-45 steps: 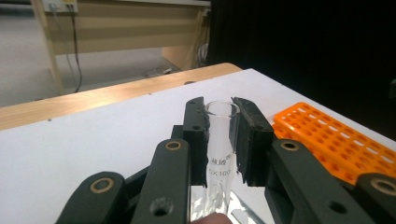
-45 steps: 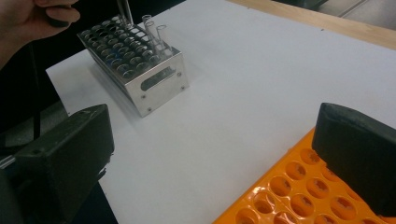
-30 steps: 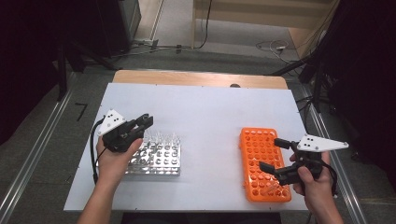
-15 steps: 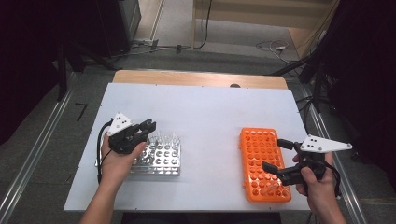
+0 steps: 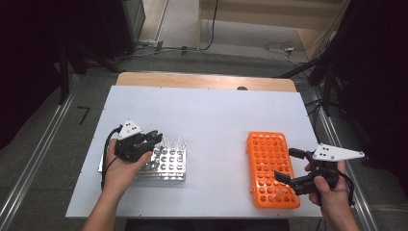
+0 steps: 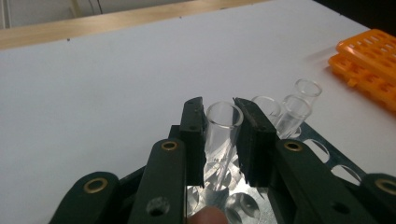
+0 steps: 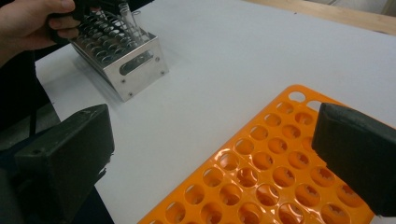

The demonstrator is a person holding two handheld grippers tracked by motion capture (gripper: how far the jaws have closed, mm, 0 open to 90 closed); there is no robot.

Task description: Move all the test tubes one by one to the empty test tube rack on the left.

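My right gripper [image 5: 288, 169] sits nearest me, over the near right edge of the orange rack [image 5: 271, 168], its jaws spread wide with nothing between them; in the right gripper view the rack's round holes lie directly below the two black pads [image 7: 359, 144]. The metal rack [image 5: 166, 161] is my landmark: the orange rack lies well apart from it, across bare white table [image 5: 216, 120]. My left gripper [image 5: 153, 139] hangs over the metal rack's left part, and its jaws stand narrow on either side of a clear glass tube [image 6: 223, 128] that is upright in one of the rack's holes. The pads are right against the tube's walls, and the jaws have just been easing open a touch with the tube between them. Just beyond that tube, farther along the same rack, more clear tubes [image 6: 299, 105] stand upright, close beside each other
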